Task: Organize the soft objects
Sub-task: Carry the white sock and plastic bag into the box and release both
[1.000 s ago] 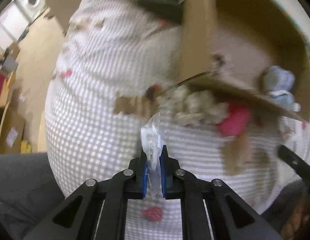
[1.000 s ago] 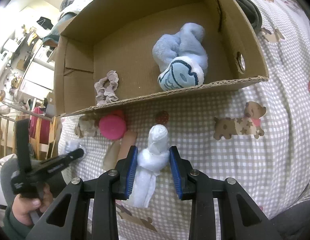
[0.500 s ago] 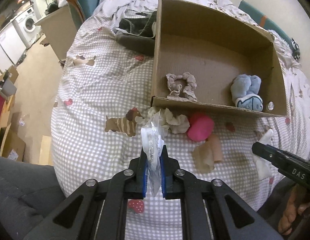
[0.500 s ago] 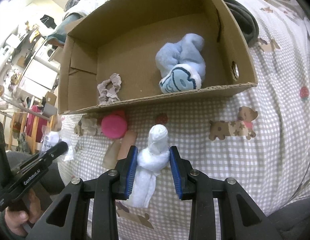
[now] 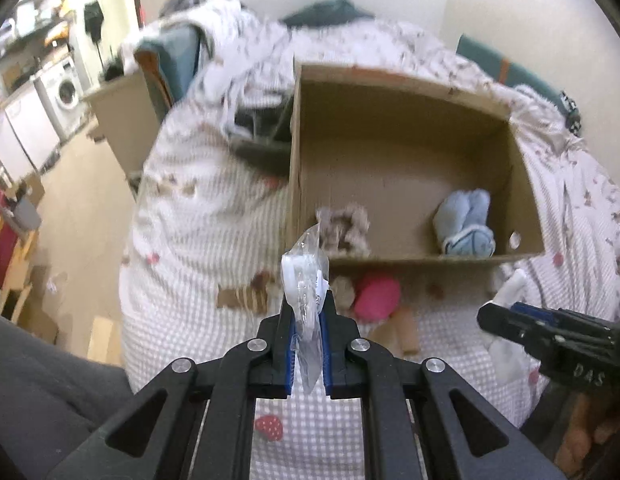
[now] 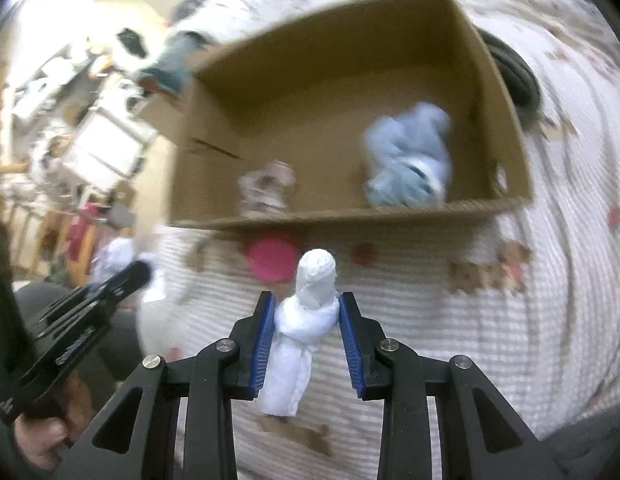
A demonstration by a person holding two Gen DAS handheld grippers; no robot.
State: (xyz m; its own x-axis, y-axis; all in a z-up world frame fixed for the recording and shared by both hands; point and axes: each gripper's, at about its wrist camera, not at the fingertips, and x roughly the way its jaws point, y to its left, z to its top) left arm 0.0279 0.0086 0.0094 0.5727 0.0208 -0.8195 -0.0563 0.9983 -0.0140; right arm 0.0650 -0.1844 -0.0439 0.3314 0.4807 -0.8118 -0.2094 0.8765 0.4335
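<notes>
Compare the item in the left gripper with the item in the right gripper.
The clear plastic packet is flat, thin and see-through; the knotted white cloth is thick, opaque and bunched. The left gripper pinches the packet with jaws nearly touching; the right gripper holds the cloth with jaws apart. Both items stick up above the fingertips, lifted off the bedspread.

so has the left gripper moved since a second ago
Yes. The left gripper, shut on the clear packet, has pulled up and back from the cardboard box, which now shows whole.

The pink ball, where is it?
In the left wrist view the pink ball lies on the checked bedspread, just outside the near wall of the cardboard box, right of the left gripper.
</notes>
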